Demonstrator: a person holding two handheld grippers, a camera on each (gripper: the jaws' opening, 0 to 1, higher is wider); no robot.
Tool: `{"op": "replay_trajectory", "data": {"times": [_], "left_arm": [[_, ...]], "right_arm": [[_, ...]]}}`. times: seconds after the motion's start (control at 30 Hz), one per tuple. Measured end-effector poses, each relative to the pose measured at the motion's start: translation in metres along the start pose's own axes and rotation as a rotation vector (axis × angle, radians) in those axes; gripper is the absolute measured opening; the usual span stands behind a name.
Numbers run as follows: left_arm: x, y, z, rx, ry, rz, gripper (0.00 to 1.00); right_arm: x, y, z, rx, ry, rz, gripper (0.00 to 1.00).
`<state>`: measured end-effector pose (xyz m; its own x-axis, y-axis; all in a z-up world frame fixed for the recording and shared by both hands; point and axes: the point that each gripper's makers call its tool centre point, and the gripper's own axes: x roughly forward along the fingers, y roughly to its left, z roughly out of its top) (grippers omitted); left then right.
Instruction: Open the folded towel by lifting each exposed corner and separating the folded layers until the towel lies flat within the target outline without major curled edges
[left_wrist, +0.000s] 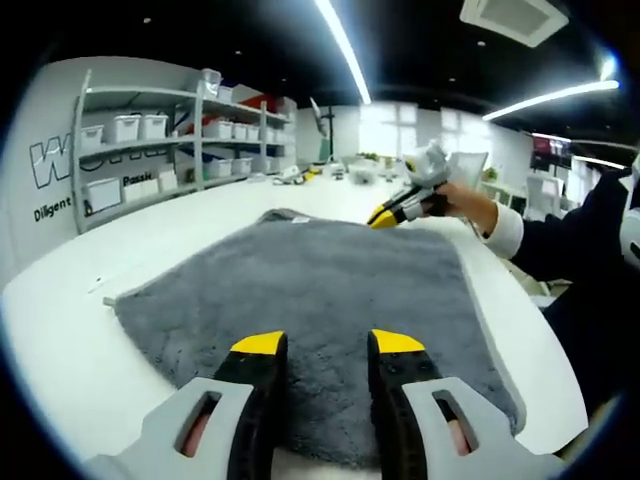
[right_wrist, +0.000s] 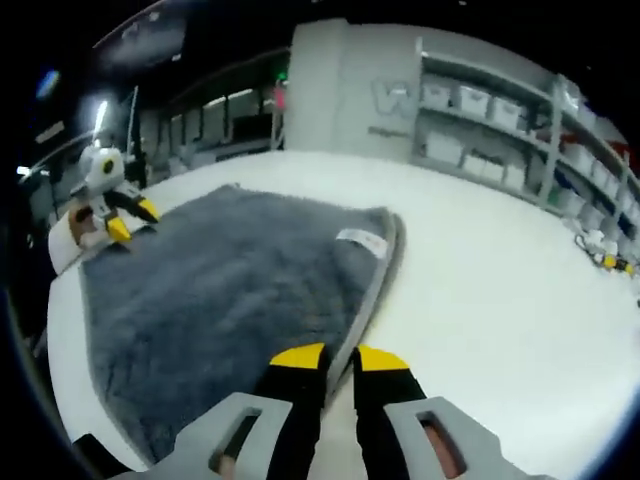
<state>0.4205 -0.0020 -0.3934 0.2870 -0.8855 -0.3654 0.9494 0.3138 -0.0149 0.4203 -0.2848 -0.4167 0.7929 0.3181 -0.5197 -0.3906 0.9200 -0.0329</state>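
We are looking along the left gripper (left_wrist: 320, 345), its jaws spread apart and holding nothing, hovering at the bottom of the frame over the grey towel (left_wrist: 320, 290) lying on the white table (left_wrist: 150, 235). The right gripper (right_wrist: 340, 362) is pinching the towel's (right_wrist: 220, 300) folded edge near the white label (right_wrist: 362, 241), low in the frame.

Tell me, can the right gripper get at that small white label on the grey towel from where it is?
Probably yes. The right gripper sits at the fluffy grey towel's folded edge, jaws nearly closed around it, and the small white label lies further along that edge with nothing between them.
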Motion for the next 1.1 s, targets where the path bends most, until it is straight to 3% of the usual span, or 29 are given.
{"op": "replay_trajectory", "data": {"times": [0.1,0.17,0.27,0.5,0.73,0.9,0.97,1.1], "left_arm": [[0.002,-0.003,-0.002,0.006,0.009,-0.007,0.32],[0.002,-0.004,-0.002,0.011,0.013,-0.007,0.33],[0.002,-0.004,-0.001,0.008,0.009,-0.008,0.33],[-0.001,-0.008,0.010,-0.047,-0.052,-0.036,0.33],[0.001,-0.012,0.014,-0.088,-0.081,-0.056,0.34],[0.002,-0.023,0.027,-0.233,-0.165,-0.151,0.37],[0.003,-0.030,0.029,-0.275,-0.170,-0.193,0.39],[0.007,-0.032,0.033,-0.280,-0.188,-0.208,0.40]], "right_arm": [[0.000,-0.001,0.004,-0.004,-0.014,-0.006,0.01],[-0.002,-0.001,0.010,-0.077,-0.036,-0.024,0.00],[-0.007,0.003,0.018,-0.118,-0.054,-0.046,0.00],[-0.015,0.033,0.045,-0.172,-0.118,0.002,0.00],[-0.019,0.061,0.059,-0.261,-0.149,-0.006,0.00],[-0.018,0.075,0.065,-0.318,-0.156,-0.021,0.00],[-0.017,0.079,0.068,-0.335,-0.161,-0.026,0.00],[-0.015,0.092,0.072,-0.359,-0.172,-0.029,0.00]]}}
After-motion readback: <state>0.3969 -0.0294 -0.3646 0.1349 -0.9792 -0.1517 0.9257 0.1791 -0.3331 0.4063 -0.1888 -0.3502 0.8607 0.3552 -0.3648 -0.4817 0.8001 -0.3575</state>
